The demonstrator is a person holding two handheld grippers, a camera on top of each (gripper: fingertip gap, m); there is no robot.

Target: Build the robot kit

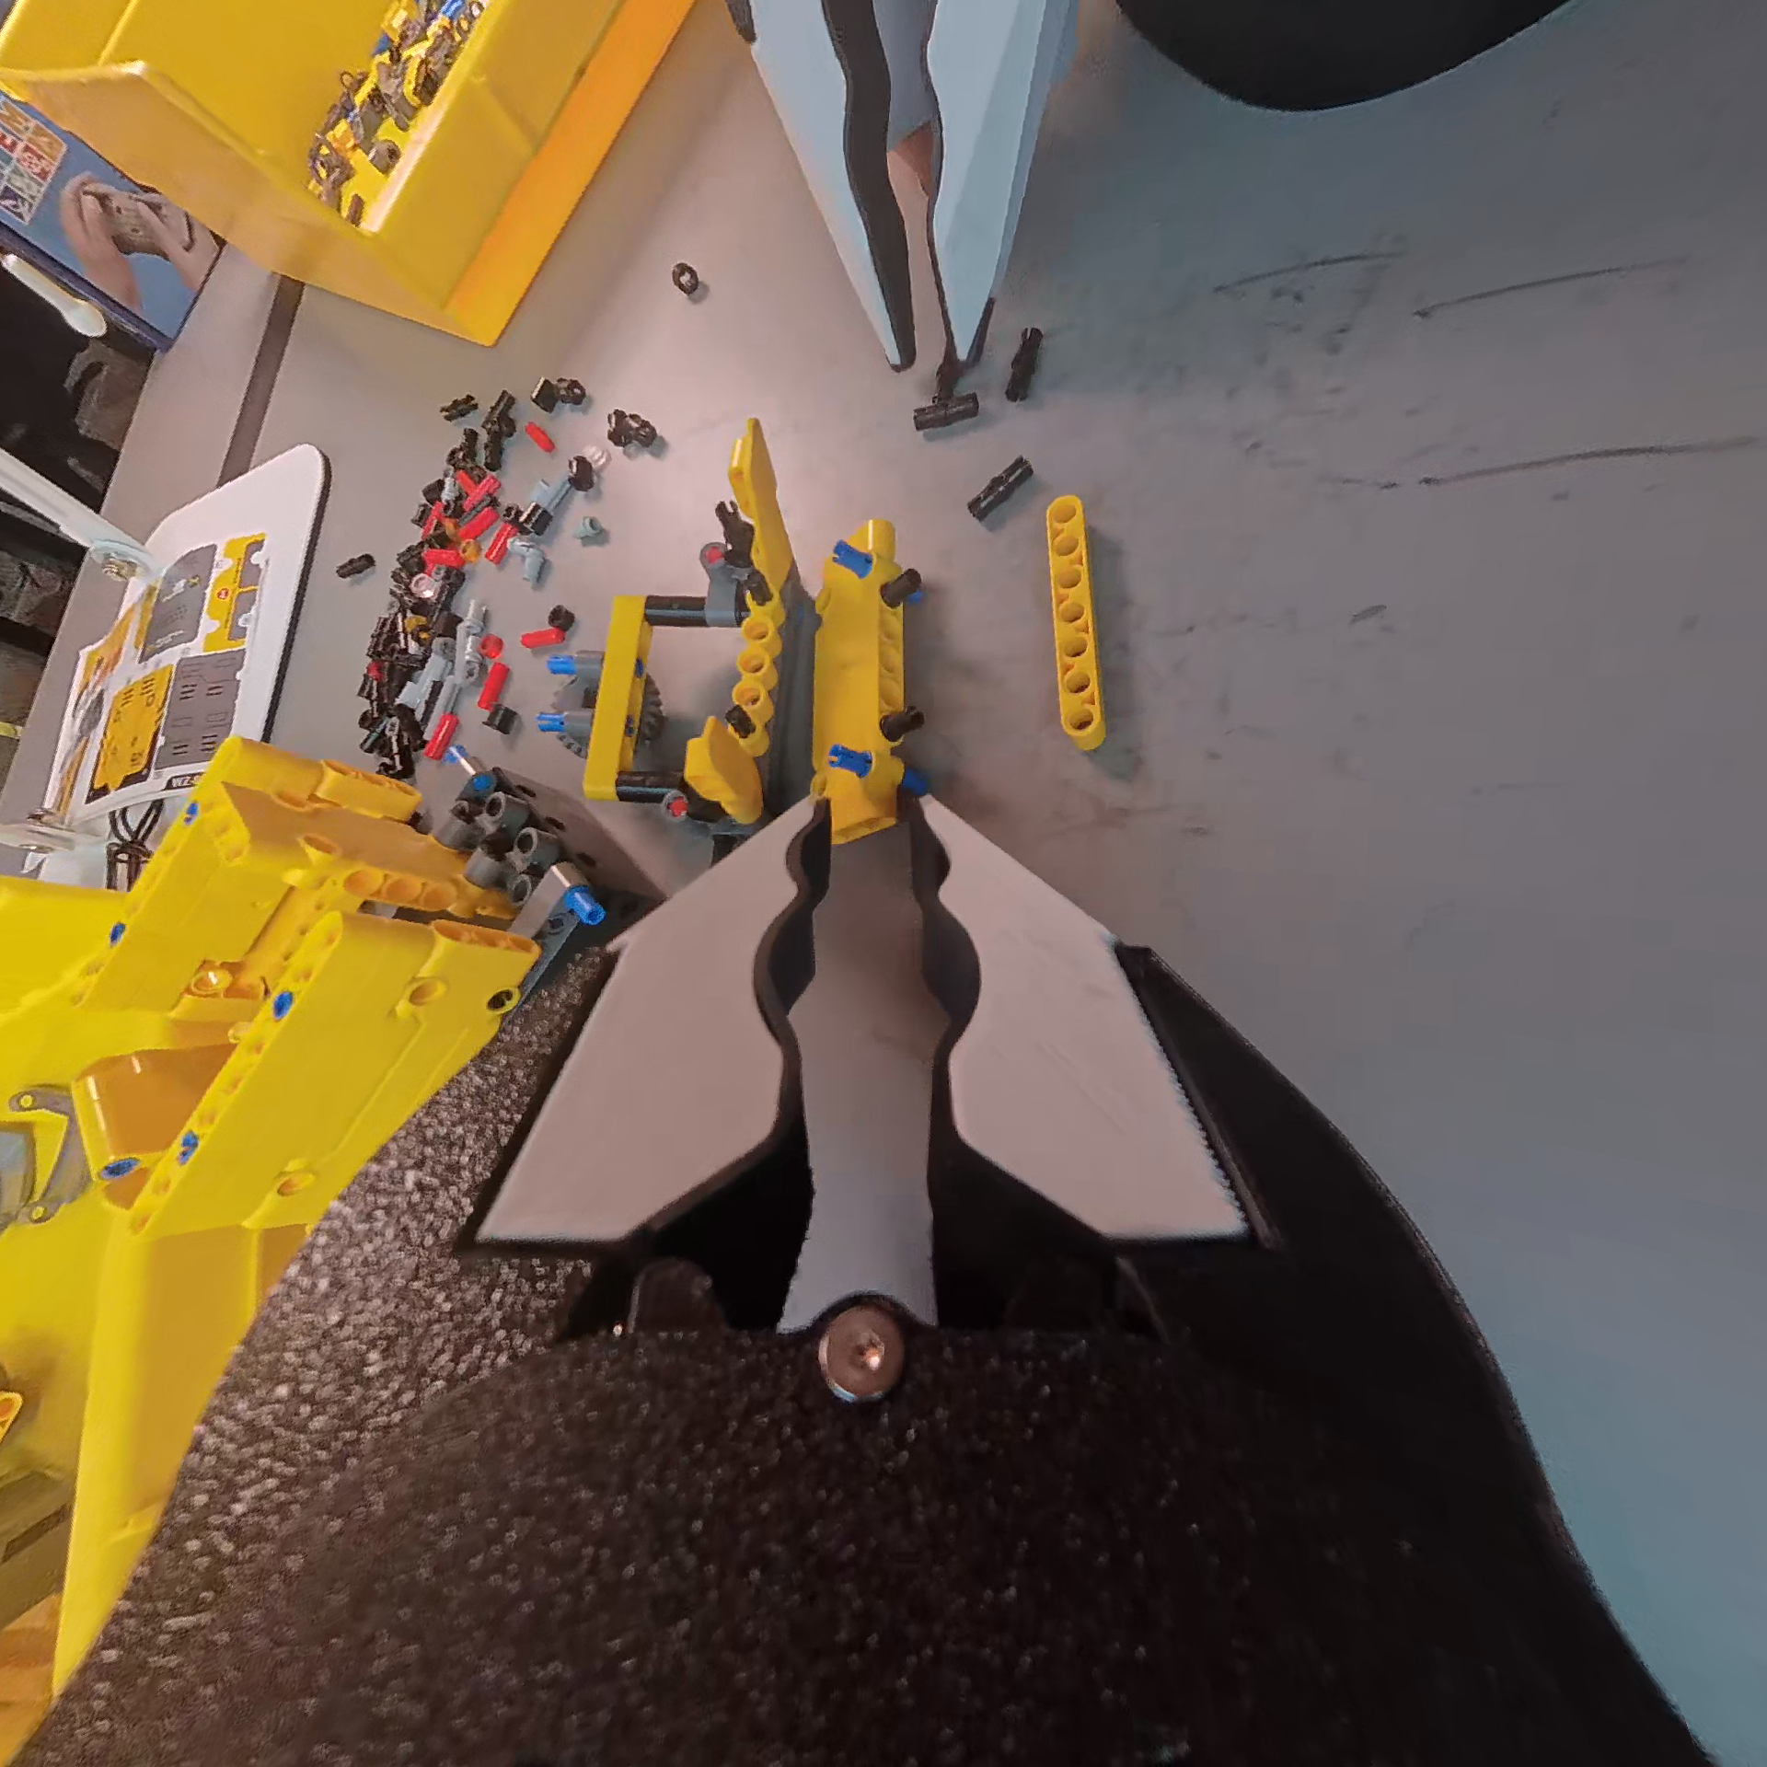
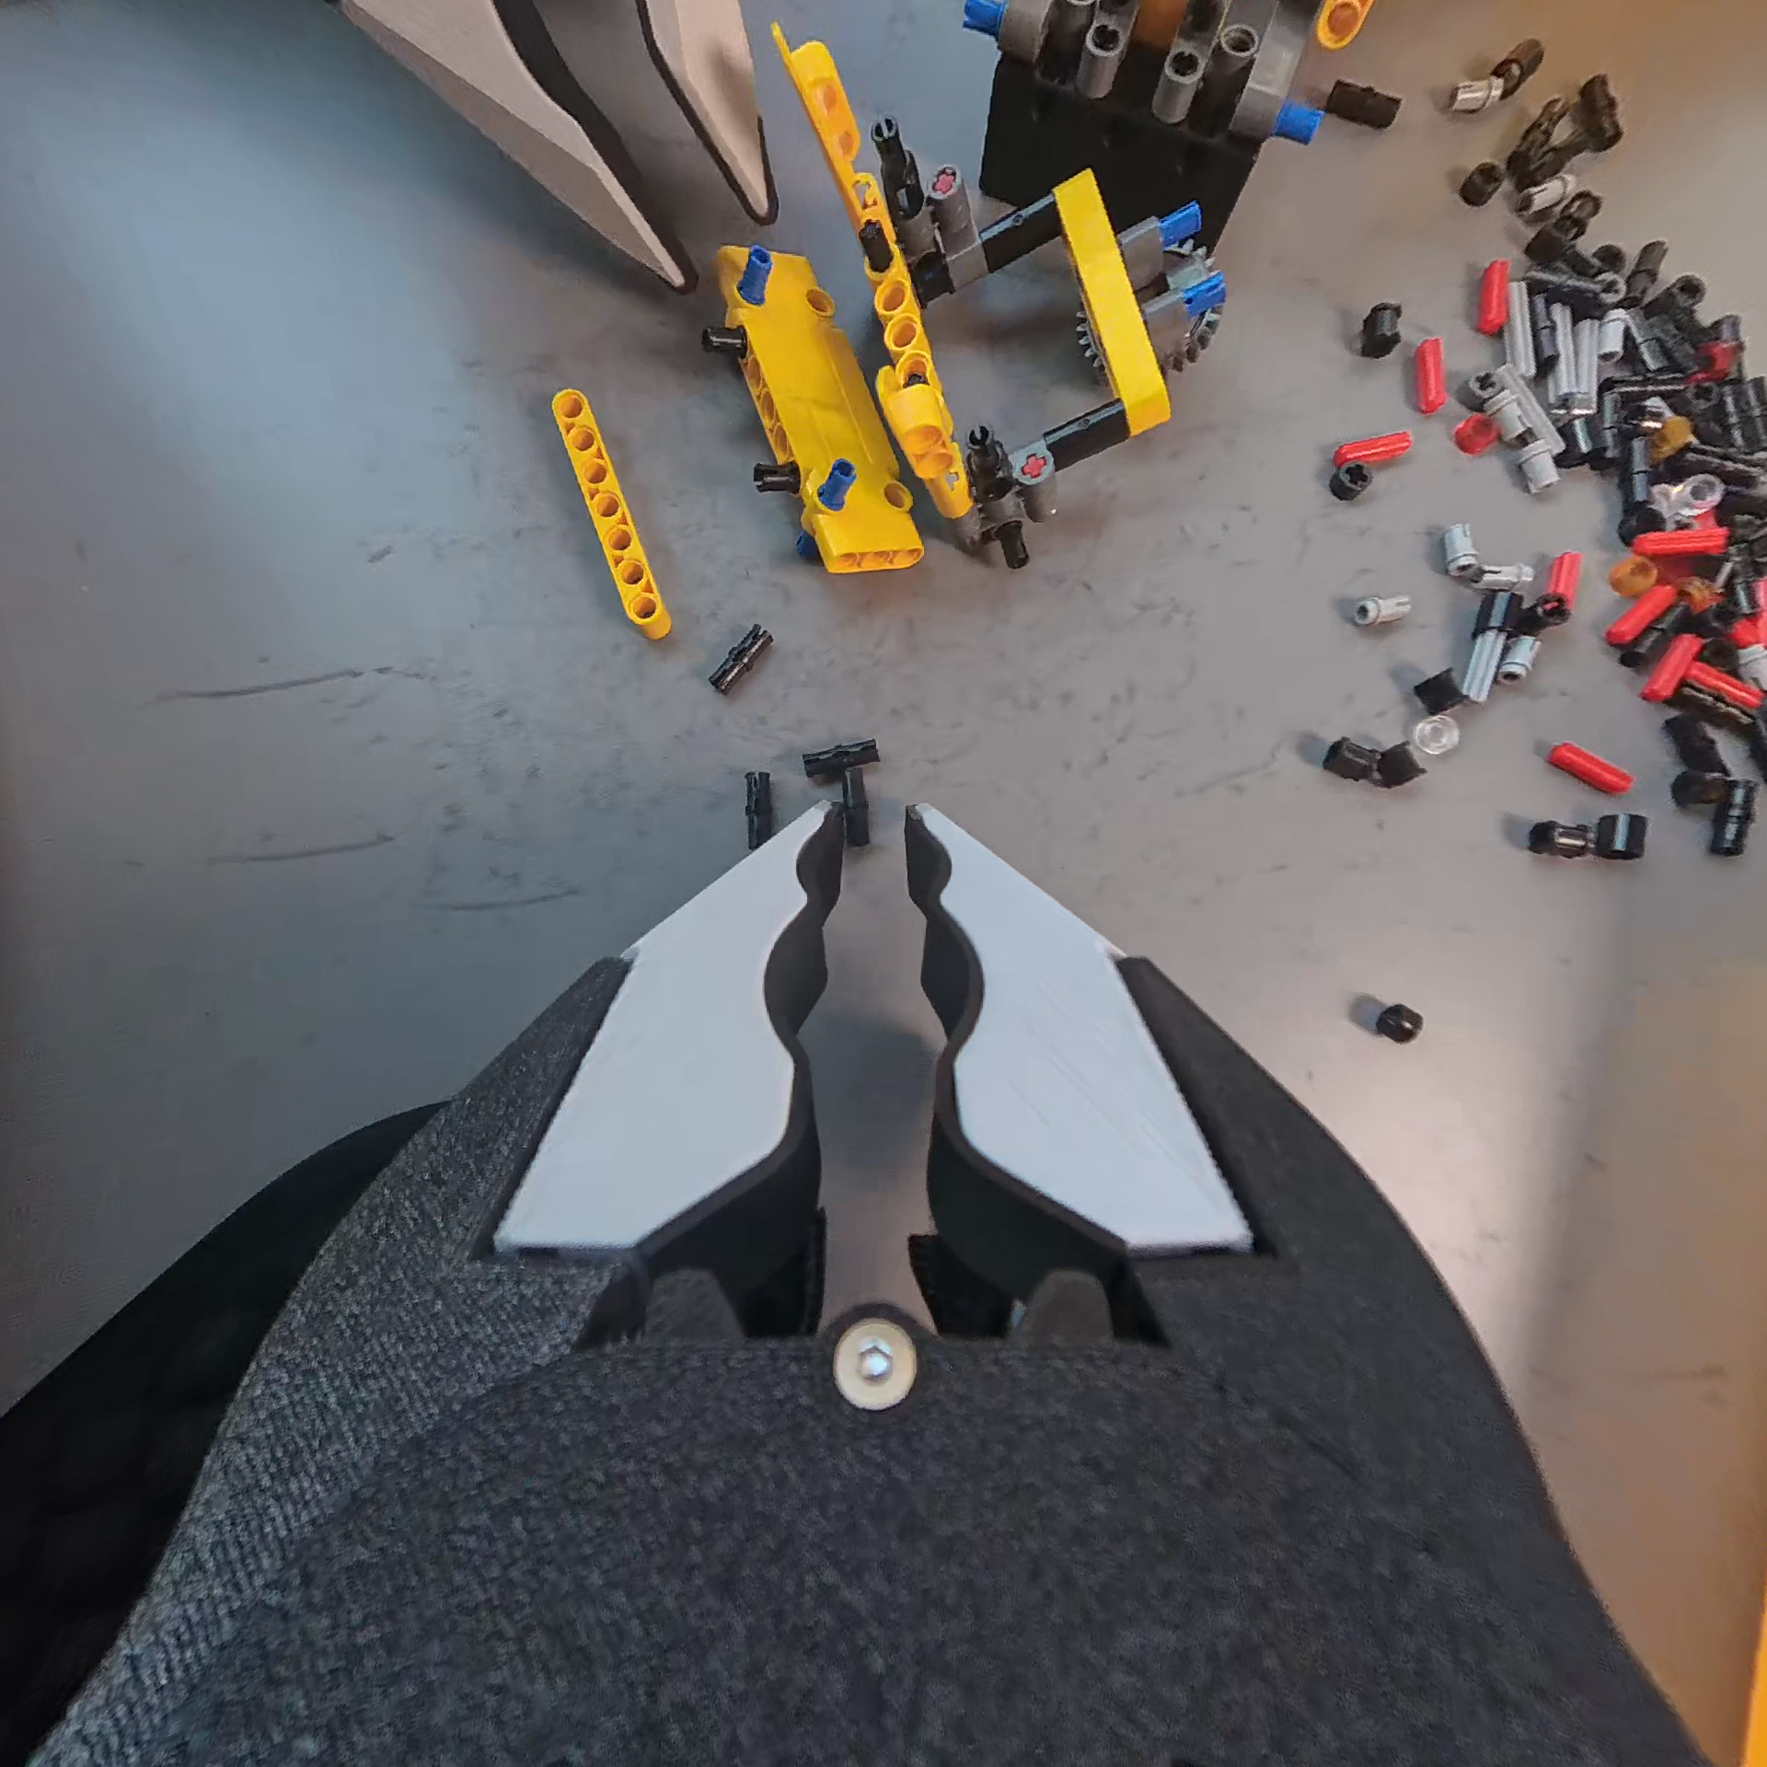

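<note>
- My left gripper (image 1: 865, 813) points forward and down over the grey table (image 1: 1386, 669), its tips at the near end of the yellow panel block (image 1: 856, 669). The fingers stand slightly apart, about the block's width; I cannot tell whether they press it or only flank it.
- In the right wrist view that gripper's tips end just beside the block's far end, and touch is not clear there either.
- The block lies flat, with blue and black pins sticking out, just beside a yellow frame assembly (image 1: 669, 688) with a gear.
- A loose yellow beam with holes (image 1: 1076, 621) lies near the block's other side, apart from it.
- My right gripper (image 2: 875, 813) is tilted down at the table, fingers parted by a narrow gap, holding nothing.
- A black T-shaped pin piece (image 2: 846, 774) lies right at its tips, its stem against the left fingertip (image 2: 822, 822); a short black pin (image 2: 757, 808) lies just beside.
- A scatter of red, black and grey small parts (image 2: 1606, 459) spreads off to my right.
</note>
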